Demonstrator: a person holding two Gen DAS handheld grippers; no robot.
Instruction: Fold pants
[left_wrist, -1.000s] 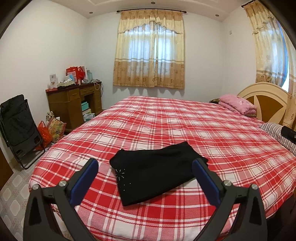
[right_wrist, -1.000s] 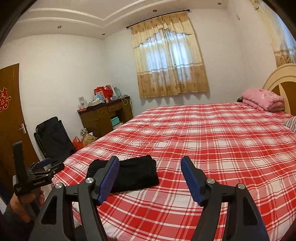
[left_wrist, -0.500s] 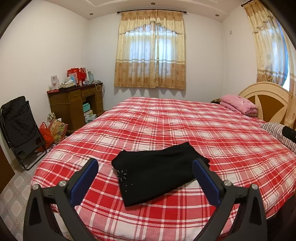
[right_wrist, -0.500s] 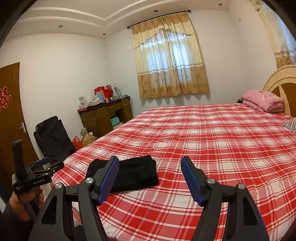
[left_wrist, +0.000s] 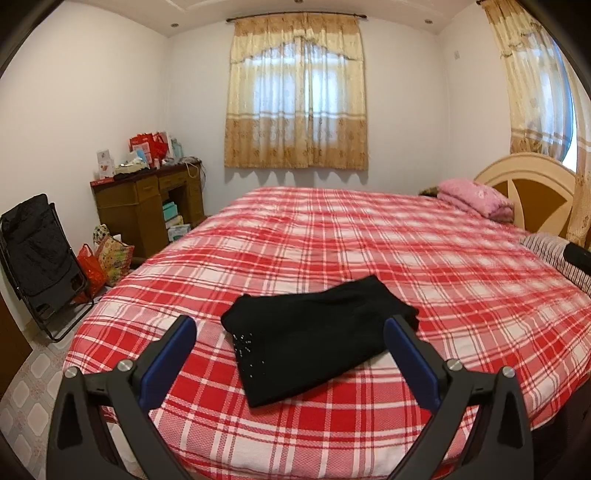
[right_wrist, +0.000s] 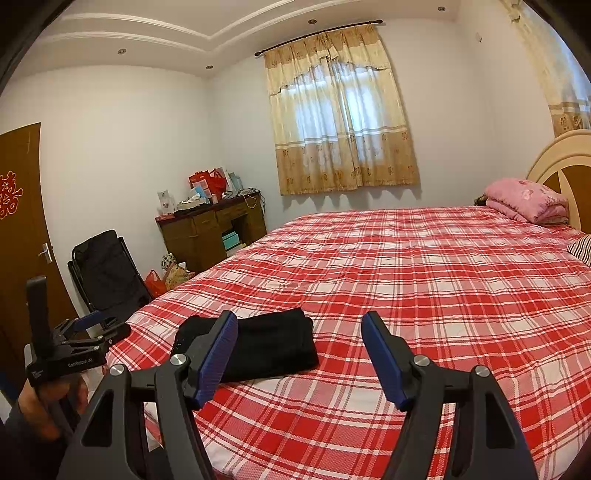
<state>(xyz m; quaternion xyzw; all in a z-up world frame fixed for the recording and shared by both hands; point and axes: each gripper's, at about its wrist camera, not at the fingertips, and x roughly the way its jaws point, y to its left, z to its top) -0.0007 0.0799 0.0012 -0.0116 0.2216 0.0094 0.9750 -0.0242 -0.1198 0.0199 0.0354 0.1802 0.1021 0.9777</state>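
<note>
Nearest in the left wrist view, the left gripper (left_wrist: 290, 347) hangs above the near edge of the bed (left_wrist: 461, 280), its jaws wide apart and clamped on nothing. The right gripper (right_wrist: 299, 354) sits likewise over the bed edge, jaws spread and empty.

Just beyond the left gripper, at about 12 o'clock from it, the black pants (left_wrist: 314, 332) lie folded into a compact, roughly rectangular stack on the red plaid bedspread, with small pale studs near their left end. In the right wrist view the pants (right_wrist: 273, 343) lie at about 11 o'clock from the right gripper, partly hidden behind its left finger.

Farther off at 9 to 10 o'clock stands a black folding chair (left_wrist: 35, 254), with a red bag (left_wrist: 90, 267) beside it on the floor. Beyond that, a brown wooden worktop (left_wrist: 147, 206) carries boxes and red bags.

At 2 o'clock, near the headboard (left_wrist: 532, 192), a folded pink blanket (left_wrist: 476, 197) rests on the bed. On the far wall at 12 o'clock hang yellow curtains (left_wrist: 297, 92).
</note>
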